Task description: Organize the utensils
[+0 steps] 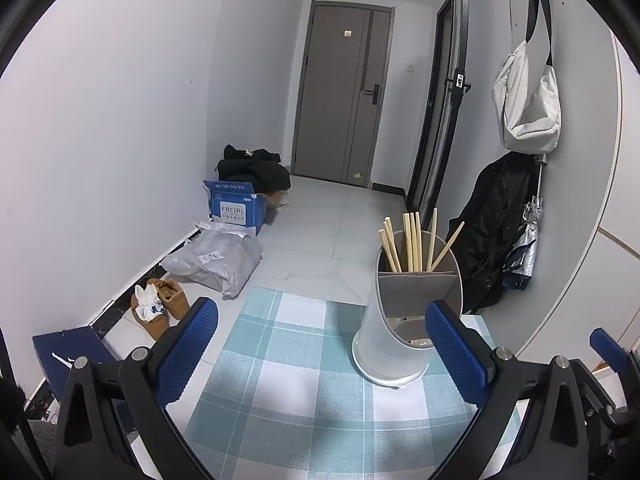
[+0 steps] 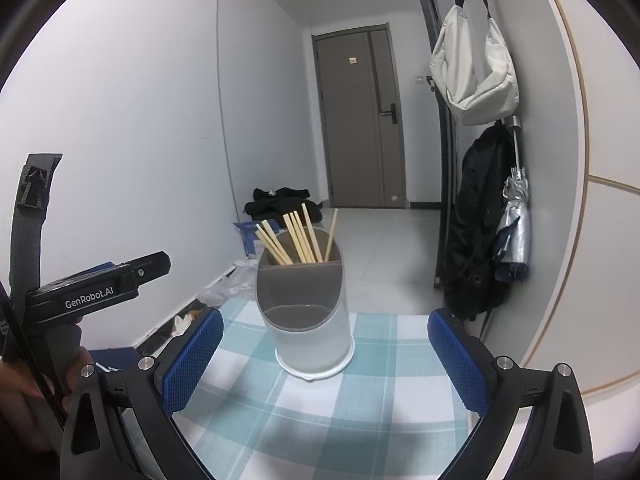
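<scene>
Blue-padded fingers of my right gripper (image 2: 324,356) stand spread wide with nothing between them, low over the checked cloth (image 2: 360,408); my left gripper (image 1: 332,352) is the same, spread and empty. Ahead of both, the utensil holder (image 2: 308,320) stands upright on the cloth, near its far edge; from the left wrist it sits just beside my right-hand pad. Its back compartment holds a bunch of chopsticks (image 2: 296,240), leaning and fanned, their tips above the rim. The lower front pocket looks empty as far as I can see. No loose utensil lies on the cloth in either view, so I judge the sorting to be done or nearly so; what may lie off the cloth I cannot tell. Beyond the table are the floor, a blue box (image 1: 236,206), a grey door (image 2: 360,120) and a pale bag (image 2: 472,72) hung on the wall
</scene>
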Demonstrator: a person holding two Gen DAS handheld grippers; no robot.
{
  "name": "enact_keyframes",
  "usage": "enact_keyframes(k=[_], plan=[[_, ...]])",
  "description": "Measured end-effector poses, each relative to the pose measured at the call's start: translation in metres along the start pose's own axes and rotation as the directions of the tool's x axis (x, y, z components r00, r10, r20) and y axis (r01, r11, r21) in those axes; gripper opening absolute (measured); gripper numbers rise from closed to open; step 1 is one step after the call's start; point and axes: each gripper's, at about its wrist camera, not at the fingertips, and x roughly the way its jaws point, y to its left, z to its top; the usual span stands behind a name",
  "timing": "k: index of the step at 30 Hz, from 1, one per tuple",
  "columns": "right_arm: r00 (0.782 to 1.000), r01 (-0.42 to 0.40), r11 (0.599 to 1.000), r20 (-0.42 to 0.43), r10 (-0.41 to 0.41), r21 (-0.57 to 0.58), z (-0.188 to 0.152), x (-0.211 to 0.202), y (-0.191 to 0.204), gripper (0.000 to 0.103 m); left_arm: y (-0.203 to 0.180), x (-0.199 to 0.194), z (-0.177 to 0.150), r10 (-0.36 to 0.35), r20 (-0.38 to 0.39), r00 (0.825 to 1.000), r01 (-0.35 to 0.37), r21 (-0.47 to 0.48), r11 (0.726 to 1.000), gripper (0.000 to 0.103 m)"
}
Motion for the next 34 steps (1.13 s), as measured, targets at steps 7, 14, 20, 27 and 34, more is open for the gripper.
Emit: enact_keyframes(k=[7, 14, 20, 27, 34], plan=[[1.0, 0.001, 1.0, 0.001, -0.001, -0.006, 0.0002, -0.0004, 0.0007, 0.103, -0.0006, -0.0004, -0.0011, -0.012, 0.0, 1.0, 0.012, 0.001, 1.0, 0.102], [1.0, 0.005, 1.0, -0.002, -0.005, -0.001, 0.0, -0.0003, 0.0001, 0.103, -0.0024, 0.0007, -0.0017, -0.01, -0.005, 1.0, 0.01, 0.007, 1.0, 0.102], [1.0, 0.003, 1.0, -0.007, -0.003, 0.003, -0.0006, -0.0006, 0.0007, 0.103, -0.0038, 0.0024, -0.0017, 0.001, -0.012, 1.0, -0.001, 0.01, 1.0, 0.102], [1.0, 0.007, 1.0, -0.014, -0.007, 0.005, -0.0006, 0.002, 0.0004, 0.103, -0.0065, 0.0033, -0.0036, -0.003, -0.022, 1.0, 0.004, 0.027, 1.0, 0.102], [1.0, 0.01, 1.0, -0.026, -0.01, 0.007, -0.0029, 0.0052, 0.0013, 0.103, -0.0059, 0.0024, -0.0034, -0.013, -0.022, 1.0, 0.014, 0.028, 1.0, 0.102]])
